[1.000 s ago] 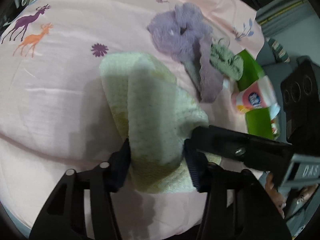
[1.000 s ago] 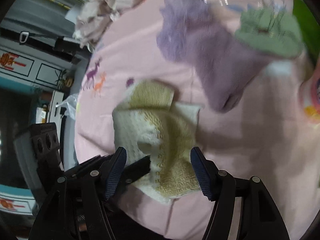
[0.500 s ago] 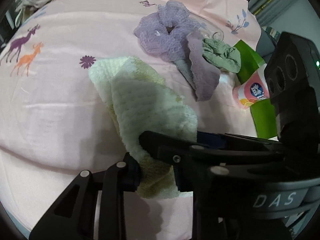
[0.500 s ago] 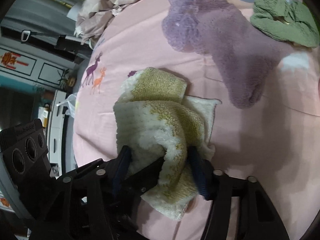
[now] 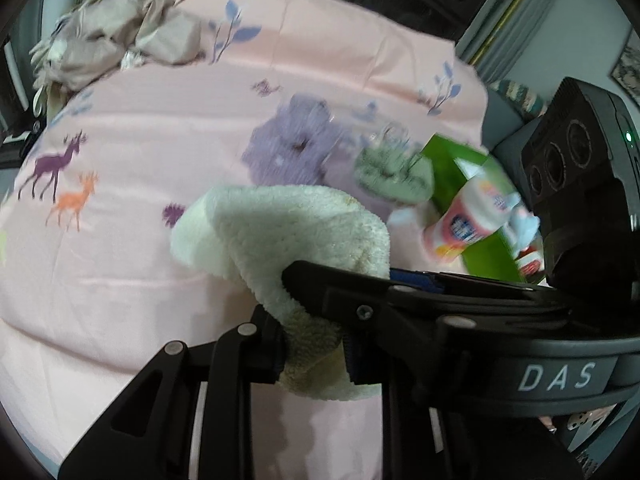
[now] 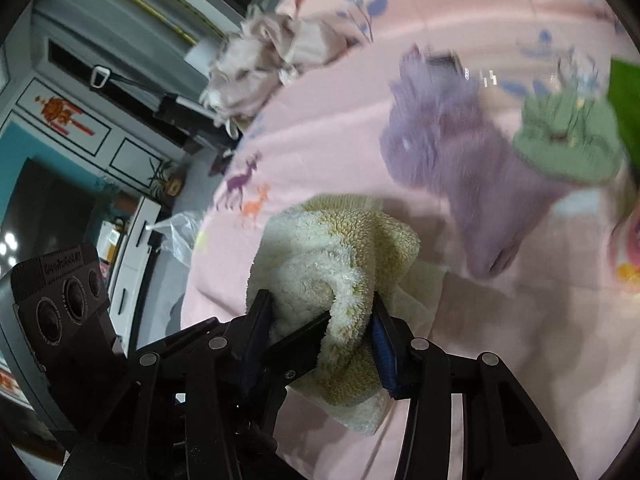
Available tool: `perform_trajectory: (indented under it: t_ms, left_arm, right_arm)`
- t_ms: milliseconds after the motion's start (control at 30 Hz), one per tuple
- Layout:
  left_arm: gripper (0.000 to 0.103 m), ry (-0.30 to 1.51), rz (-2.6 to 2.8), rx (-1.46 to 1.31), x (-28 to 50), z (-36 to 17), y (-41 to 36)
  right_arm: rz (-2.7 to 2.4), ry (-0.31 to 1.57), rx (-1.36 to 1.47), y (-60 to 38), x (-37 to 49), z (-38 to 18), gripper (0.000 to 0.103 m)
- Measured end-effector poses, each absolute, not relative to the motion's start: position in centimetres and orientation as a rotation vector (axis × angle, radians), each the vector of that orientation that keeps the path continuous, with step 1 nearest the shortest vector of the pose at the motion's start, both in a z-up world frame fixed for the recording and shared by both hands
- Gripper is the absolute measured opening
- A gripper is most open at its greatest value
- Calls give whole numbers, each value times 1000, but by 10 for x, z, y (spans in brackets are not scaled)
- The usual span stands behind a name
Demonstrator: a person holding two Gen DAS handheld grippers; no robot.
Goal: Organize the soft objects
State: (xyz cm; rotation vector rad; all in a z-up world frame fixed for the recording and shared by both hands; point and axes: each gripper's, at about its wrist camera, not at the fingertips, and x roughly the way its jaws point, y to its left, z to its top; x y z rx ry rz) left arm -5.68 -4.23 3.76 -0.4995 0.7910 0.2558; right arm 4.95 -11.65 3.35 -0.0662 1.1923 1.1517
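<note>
A cream and yellow fluffy towel (image 5: 288, 232) hangs lifted above the pink bed sheet (image 5: 132, 264). My left gripper (image 5: 314, 356) is shut on its lower bunched end. My right gripper (image 6: 322, 328) is shut on the same towel (image 6: 344, 248) from the other side; its body crosses the left wrist view (image 5: 440, 312). Behind lie a purple scrunchie with a purple sock (image 6: 472, 168) and a green scrunchie (image 6: 568, 144), blurred. They also show in the left wrist view, purple (image 5: 296, 148) and green (image 5: 392, 172).
A green box (image 5: 468, 184) with a pink and white packet (image 5: 472, 216) sits at the bed's right edge. A crumpled beige cloth (image 5: 112, 44) lies at the far left corner. Cabinets and a floor (image 6: 80, 152) lie beyond the bed's left side.
The right gripper closed onto the towel next to the left one. Both grippers have lifted the towel off the sheet, and the views tilted up toward the far end of the bed.
</note>
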Motion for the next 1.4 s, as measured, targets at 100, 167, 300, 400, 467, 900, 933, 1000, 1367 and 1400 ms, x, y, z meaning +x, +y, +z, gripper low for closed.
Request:
perform_trajectory:
  t_ms: [100, 167, 300, 400, 467, 900, 933, 1000, 1367, 1400]
  left_arm:
    - [18, 755, 245, -472, -52, 56, -48]
    - [18, 724, 234, -452, -46, 72, -53]
    - [18, 663, 211, -396, -33, 106, -67]
    - [18, 628, 187, -354, -21, 126, -79]
    - [18, 616, 170, -340, -10, 137, -86]
    - [18, 582, 36, -200, 65, 168, -147]
    - [18, 585, 23, -191, 71, 168, -153]
    - [18, 590, -6, -173, 82, 166, -164]
    - [18, 647, -124, -95, 131, 152, -216]
    - [18, 650, -132, -89, 134, 151, -219]
  right_arm:
    - [1145, 1134, -58, -124, 52, 56, 49]
    - [1145, 1101, -45, -128, 56, 72, 49]
    - [1150, 1011, -14, -145, 66, 107, 49]
    - [1153, 949, 1, -160, 75, 131, 49]
    - [1140, 925, 13, -169, 83, 142, 49]
    - [1024, 779, 129, -246, 136, 177, 49]
    - [1011, 775, 145, -253, 140, 176, 49]
    - [980, 763, 167, -267, 146, 176, 49]
    - [832, 745, 299, -330, 183, 160, 49]
    - [822, 744, 314, -336, 186, 159, 49]
